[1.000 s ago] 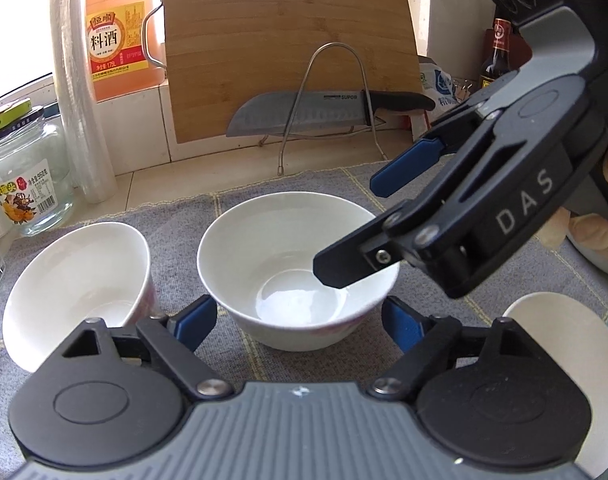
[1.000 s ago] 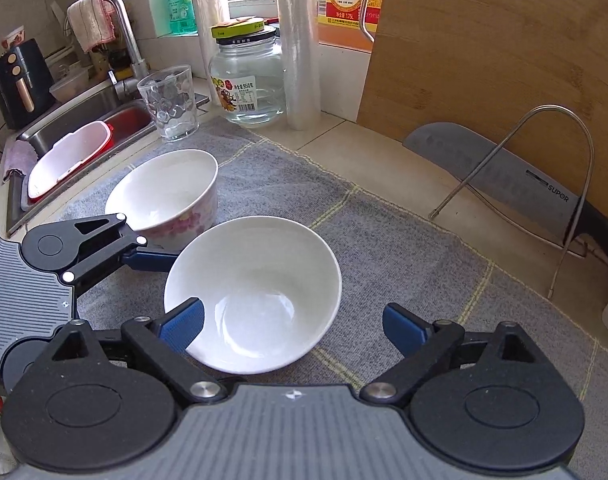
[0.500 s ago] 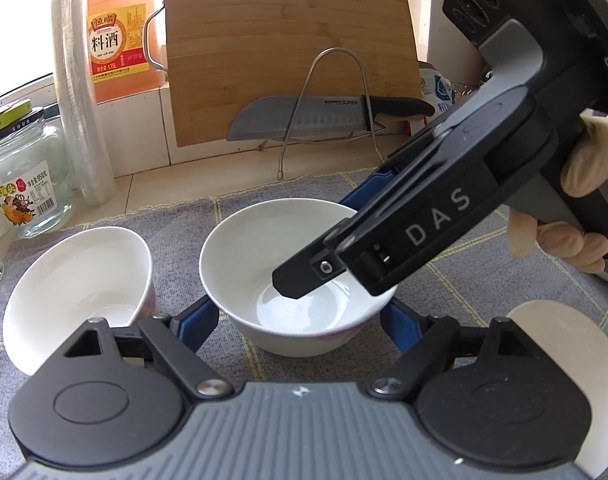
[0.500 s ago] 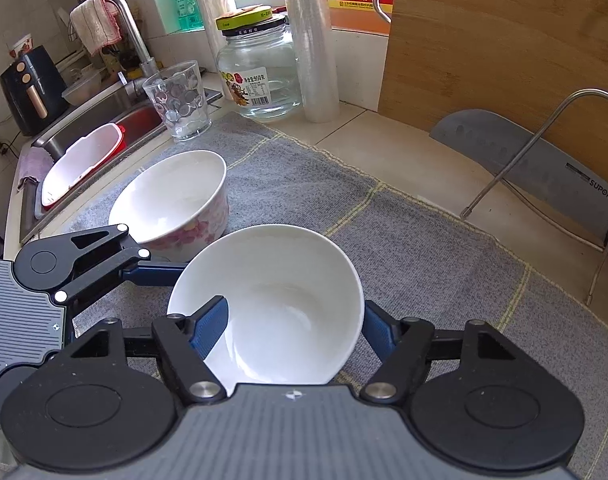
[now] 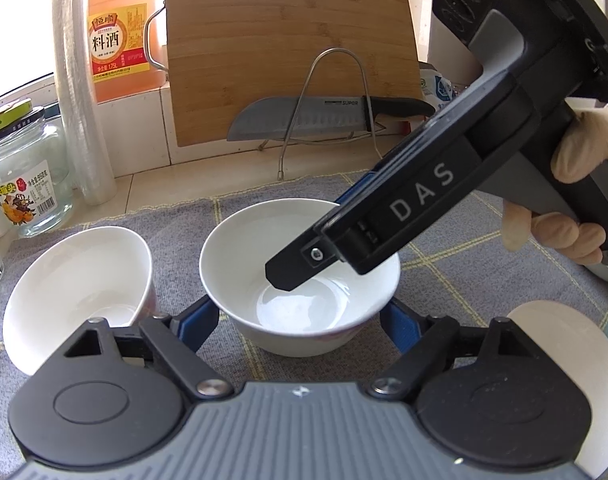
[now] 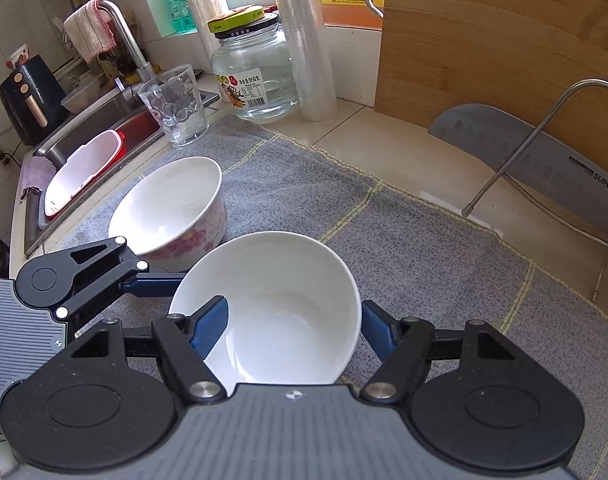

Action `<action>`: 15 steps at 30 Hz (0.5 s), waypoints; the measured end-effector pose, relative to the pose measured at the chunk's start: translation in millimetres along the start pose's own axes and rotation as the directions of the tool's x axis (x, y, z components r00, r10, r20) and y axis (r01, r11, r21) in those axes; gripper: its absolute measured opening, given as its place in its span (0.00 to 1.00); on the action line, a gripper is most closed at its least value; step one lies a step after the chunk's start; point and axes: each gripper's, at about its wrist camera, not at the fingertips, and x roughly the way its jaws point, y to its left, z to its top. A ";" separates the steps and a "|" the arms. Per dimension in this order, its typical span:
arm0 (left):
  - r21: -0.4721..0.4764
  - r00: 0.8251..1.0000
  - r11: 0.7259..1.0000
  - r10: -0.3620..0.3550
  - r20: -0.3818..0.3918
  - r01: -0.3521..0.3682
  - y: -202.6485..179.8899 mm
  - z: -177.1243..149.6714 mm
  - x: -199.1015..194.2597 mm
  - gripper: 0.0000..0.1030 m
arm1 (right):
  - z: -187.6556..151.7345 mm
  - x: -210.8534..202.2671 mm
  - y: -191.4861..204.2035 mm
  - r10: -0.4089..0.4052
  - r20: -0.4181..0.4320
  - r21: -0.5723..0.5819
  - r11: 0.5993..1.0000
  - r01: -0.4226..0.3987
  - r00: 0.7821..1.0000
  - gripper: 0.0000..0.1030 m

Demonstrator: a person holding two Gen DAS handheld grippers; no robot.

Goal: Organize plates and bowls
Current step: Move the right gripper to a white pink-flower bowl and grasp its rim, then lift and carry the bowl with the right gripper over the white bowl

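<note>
A plain white bowl point(image 5: 299, 304) stands on the grey cloth point(image 5: 484, 248). My left gripper point(image 5: 299, 320) straddles its lower wall, with a blue pad against each side. My right gripper point(image 6: 293, 330) is shut on the same white bowl point(image 6: 287, 320): one finger point(image 5: 291, 272) reaches down inside it and the other sits outside the far rim. A floral bowl point(image 6: 171, 208) stands just to the left, seen in the left wrist view as well point(image 5: 79, 292). A white dish point(image 5: 576, 344) lies at the lower right, half hidden by my left gripper.
At the back, a knife point(image 5: 316, 120) rests on a wire rack in front of a wooden cutting board point(image 5: 287, 40). A glass jar point(image 6: 251, 76), a tumbler point(image 6: 175, 108), a film roll point(image 6: 304, 40) and a wine bottle point(image 5: 119, 36) stand behind the cloth. The sink point(image 6: 87, 152) lies at the left.
My right gripper has swung down over the white bowl and closed, one finger now inside it. The left gripper and both bowls have stayed put.
</note>
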 end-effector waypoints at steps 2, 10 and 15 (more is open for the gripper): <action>0.000 1.000 1.000 -0.001 -0.002 0.001 0.3 0.5 0.2 0.84 | 0.1 1.0 2.4 -0.007 0.000 -0.004 1.000 0.007 1.000 0.75; 0.006 1.000 1.000 -0.029 -0.007 0.029 1.6 3.4 -1.0 0.84 | -1.1 -2.8 3.4 -0.016 -0.003 0.016 1.000 0.016 1.000 0.75; 0.023 0.999 0.999 -0.039 -0.012 0.040 -2.2 8.9 -8.6 0.84 | -2.6 -14.9 6.9 -0.018 0.010 0.029 0.999 0.017 1.000 0.75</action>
